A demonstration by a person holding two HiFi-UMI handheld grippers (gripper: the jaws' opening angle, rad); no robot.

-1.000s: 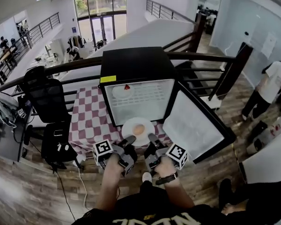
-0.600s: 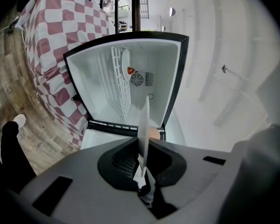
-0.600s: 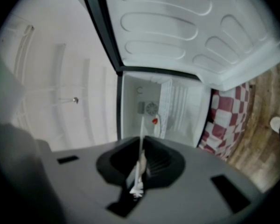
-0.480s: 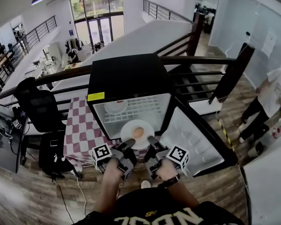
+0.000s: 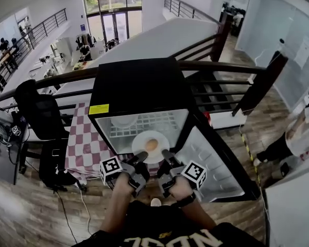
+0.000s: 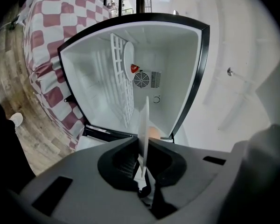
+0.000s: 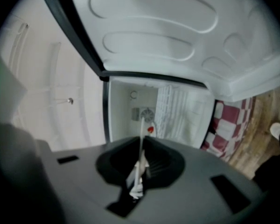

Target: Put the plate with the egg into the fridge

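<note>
A white plate [image 5: 142, 139] with a brown egg [image 5: 151, 145] on it is held level at the mouth of the open black fridge [image 5: 139, 84]. My left gripper [image 5: 142, 156] is shut on the plate's near left rim and my right gripper [image 5: 165, 154] on its near right rim. The left gripper view shows the plate [image 6: 143, 125] edge-on between the jaws of the left gripper [image 6: 142, 169], with the egg [image 6: 153, 131] beside it and the white fridge interior [image 6: 170, 73] ahead. In the right gripper view the right gripper [image 7: 139, 171] pinches the thin plate [image 7: 141, 141].
The fridge door [image 5: 211, 158] hangs open to the right. A wire shelf [image 5: 152, 121] inside carries another white plate [image 5: 124, 120]. The fridge stands on a red-checked tablecloth [image 5: 82, 143]. A black chair [image 5: 38, 112] is at left, a railing [image 5: 221, 66] behind, a person [image 5: 298, 135] at far right.
Both grippers and the plate have come forward toward the fridge. The fridge opening now looms closer, and the plate sits at its mouth rather than in front of it.
</note>
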